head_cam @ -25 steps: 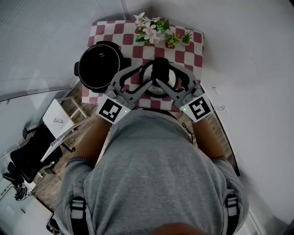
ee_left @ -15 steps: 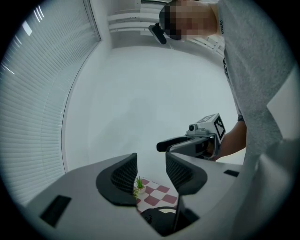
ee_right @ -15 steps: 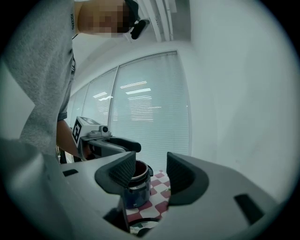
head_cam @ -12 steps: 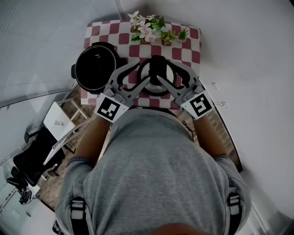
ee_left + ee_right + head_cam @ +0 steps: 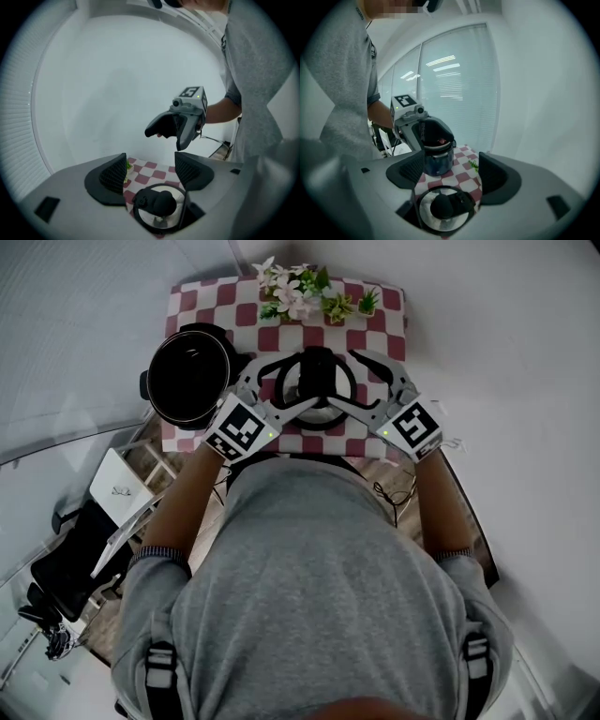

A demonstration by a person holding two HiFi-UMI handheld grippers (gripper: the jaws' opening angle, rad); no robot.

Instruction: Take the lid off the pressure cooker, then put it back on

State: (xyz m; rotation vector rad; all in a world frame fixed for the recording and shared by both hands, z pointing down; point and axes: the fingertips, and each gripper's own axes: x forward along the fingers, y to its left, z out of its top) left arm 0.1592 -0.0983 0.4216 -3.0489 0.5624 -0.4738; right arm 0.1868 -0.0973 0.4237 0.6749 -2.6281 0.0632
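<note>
The pressure cooker's lid, silver with a black knob handle, lies on the checked cloth beside the open black pot. My left gripper and right gripper flank the lid from either side. Both jaws have just been opening and now stand wide, with no pad touching the handle. In the left gripper view the lid lies below the spread jaws of the left gripper, and the right gripper hangs opposite. In the right gripper view the lid lies under the right gripper, the pot behind.
A small planter of pink and white flowers stands at the table's far edge. The red-and-white checked cloth covers the small table. A black chair and a white stand are on the floor at the left.
Both grippers held the lid by its handle with fingers closed together. They have come down, the lid now rests on the cloth, and both jaws have spread apart off the handle.
</note>
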